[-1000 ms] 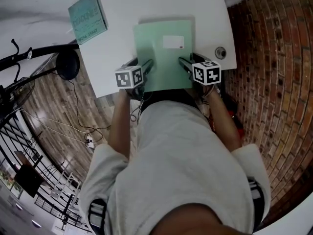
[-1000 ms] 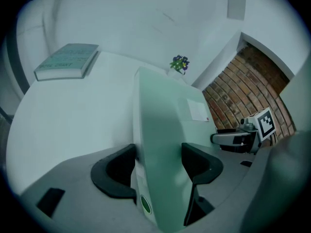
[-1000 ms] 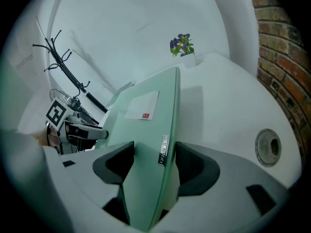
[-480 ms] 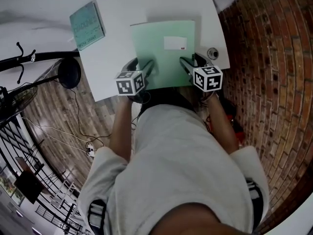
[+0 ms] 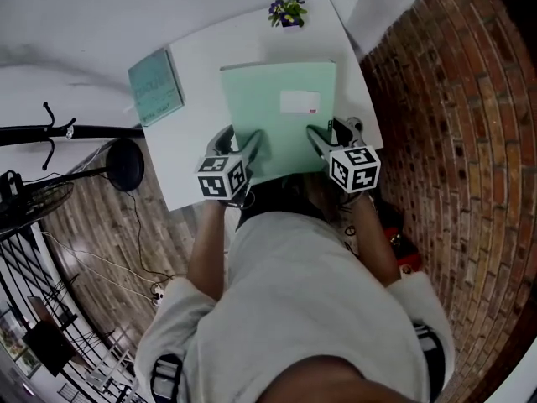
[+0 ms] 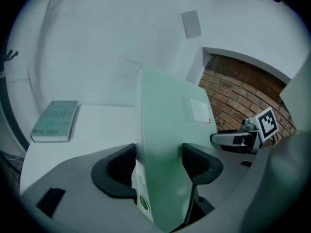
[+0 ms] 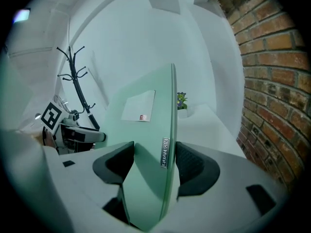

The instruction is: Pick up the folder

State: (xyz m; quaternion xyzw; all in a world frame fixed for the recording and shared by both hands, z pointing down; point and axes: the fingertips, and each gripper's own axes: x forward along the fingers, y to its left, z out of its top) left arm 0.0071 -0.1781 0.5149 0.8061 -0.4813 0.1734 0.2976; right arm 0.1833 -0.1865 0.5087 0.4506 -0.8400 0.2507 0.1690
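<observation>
Head view: left hand-held gripper [image 5: 246, 147] and right hand-held gripper [image 5: 321, 137] each pinch the near edge of the green folder [image 5: 281, 116], over the worktop [image 5: 197, 91]. Lift both evenly and level, so it neither twists nor slips.

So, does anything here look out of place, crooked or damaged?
Nothing stands out. The folder looks unbent, held at both sides by the left gripper and right gripper. The book lies flat on the table; the plant stands upright.

"QUAN X.." on folder [image 7: 146, 178] edge badge [image 7: 165, 153]
</observation>
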